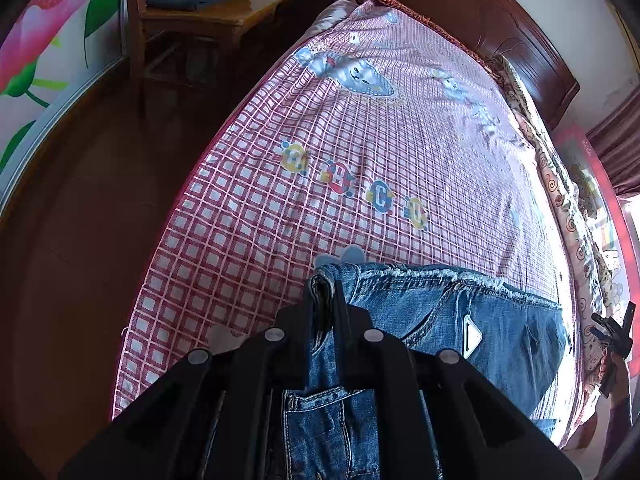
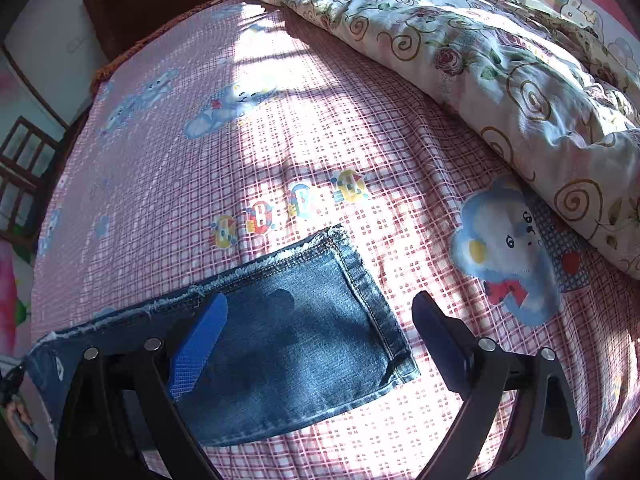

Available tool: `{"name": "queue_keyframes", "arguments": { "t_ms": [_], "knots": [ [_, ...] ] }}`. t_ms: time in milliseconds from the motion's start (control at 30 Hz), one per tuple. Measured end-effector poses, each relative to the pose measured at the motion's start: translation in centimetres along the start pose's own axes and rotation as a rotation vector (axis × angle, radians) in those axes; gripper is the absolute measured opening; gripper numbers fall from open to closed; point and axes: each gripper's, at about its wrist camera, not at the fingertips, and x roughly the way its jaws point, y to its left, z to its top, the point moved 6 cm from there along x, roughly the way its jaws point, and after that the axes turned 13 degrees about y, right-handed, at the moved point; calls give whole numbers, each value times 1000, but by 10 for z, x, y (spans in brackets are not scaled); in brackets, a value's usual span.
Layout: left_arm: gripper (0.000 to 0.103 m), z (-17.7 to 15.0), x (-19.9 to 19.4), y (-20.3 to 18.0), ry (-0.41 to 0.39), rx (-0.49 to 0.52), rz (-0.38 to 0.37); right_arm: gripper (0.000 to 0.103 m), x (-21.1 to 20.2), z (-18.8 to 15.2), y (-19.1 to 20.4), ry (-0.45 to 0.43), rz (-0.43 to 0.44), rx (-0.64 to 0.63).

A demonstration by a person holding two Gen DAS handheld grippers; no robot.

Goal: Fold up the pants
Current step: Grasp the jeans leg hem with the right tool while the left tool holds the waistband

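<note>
The blue jeans (image 2: 292,344) lie on the pink checked bed sheet (image 1: 280,208), low in both views — around six o'clock. They look folded at least once already, because the frayed hem edge runs straight across the top and the cloth sits in a short, thick block.

The left gripper (image 1: 325,300) has its jaws pinched tight on a bunched corner of the denim. The right gripper (image 2: 320,344) has its jaws wide apart, holding nothing. Its blue finger (image 2: 200,344) sits over the denim and the other finger is out over the sheet, at about four o'clock from the jeans.

A flowery quilt (image 2: 500,64) is heaped at one o'clock in the right view, well apart from the jeans. A wooden chair (image 1: 200,12) stands at eleven o'clock in the left view.

I think one more fold is left — maybe two. I can't see the whole pile, so I'm not sure.
</note>
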Motion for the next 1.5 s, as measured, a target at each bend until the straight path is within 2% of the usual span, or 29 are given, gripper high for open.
{"name": "queue_keyframes", "arguments": {
  "t_ms": [33,100,167,267,333,400,567,600,633,667,700,800,967,1067,1200,1367,1500],
  "knots": [
    [7,-1,2,1,5,-9,2,79,11,10,-2,22,11,11],
    [8,1,8,5,10,-19,4,77,32,24,-6,61,-1,27],
    [8,3,13,7,16,-26,10,77,46,34,-10,68,-26,42],
    [8,4,21,8,23,-32,20,75,61,46,-14,71,9,73],
    [8,5,23,10,26,-35,17,72,68,49,-8,81,42,63],
    [8,6,24,11,29,-35,10,72,73,49,1,96,17,18],
    [8,6,23,11,26,-28,10,53,89,47,8,124,-37,-9],
    [8,6,23,12,26,-31,8,42,88,46,6,124,-56,-17],
    [8,6,23,12,25,-36,5,22,87,45,3,125,-83,-16],
    [8,6,23,12,24,-41,5,17,85,45,1,124,-74,-19],
    [8,6,23,12,20,-43,7,14,81,42,2,122,-62,-34],
    [8,5,16,10,-11,-51,3,11,71,34,12,111,-109,-112],
    [8,-1,-15,2,-102,-49,-61,11,14,24,10,-22,-85,-108],
    [8,-9,-40,-4,-155,-46,-120,11,-26,8,13,-87,-63,-130],
    [8,-28,-80,-11,-231,-20,-174,11,-81,-34,2,-173,-38,-138],
    [8,-73,-125,-5,-311,-22,-282,11,-134,-105,-25,-263,5,-114],
    [8,-119,-145,6,-340,-30,-360,11,-141,-171,-53,-287,33,-70]
  ]
}}
